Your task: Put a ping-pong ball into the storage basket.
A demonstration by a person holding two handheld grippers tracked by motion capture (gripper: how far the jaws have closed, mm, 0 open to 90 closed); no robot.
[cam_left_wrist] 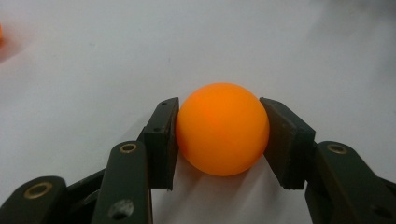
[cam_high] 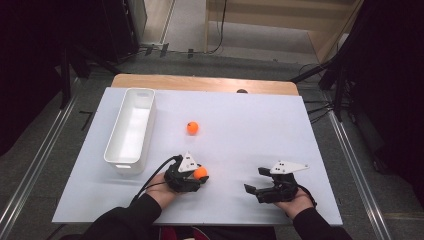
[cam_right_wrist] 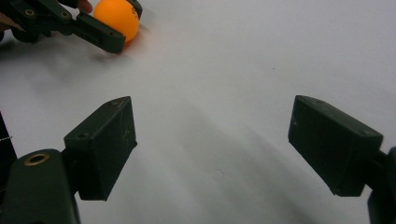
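- The left gripper [cam_left_wrist: 219, 135] had both pads pressed against the sides of an orange ball [cam_left_wrist: 222, 129], pinching it between them.
- The held ball sat low over the white table sheet [cam_left_wrist: 233, 42], near the front edge on the person's left; whether it touched the sheet could not be told.
- From above, the left gripper [cam_high: 196, 176] lay in the person's left hand [cam_high: 162, 192], with the ball [cam_high: 200, 173] at its tip and a black cable trailing back toward the sleeve.
- The right gripper [cam_right_wrist: 212, 144] had its jaws spread wide with nothing but bare sheet between them.
- In the high view, the right gripper [cam_high: 257, 182] rested in the right hand [cam_high: 295, 202], well apart from the left gripper and level with it across the table.
- A second orange ball [cam_high: 192, 128] lay loose on the sheet, farther from the person than the held one.
- A long white bin [cam_high: 146, 142] stood on the sheet's left side, lengthwise away from the person, just left of the left gripper.
- A strip of wooden tabletop [cam_high: 205, 82] showed beyond the sheet's far edge.
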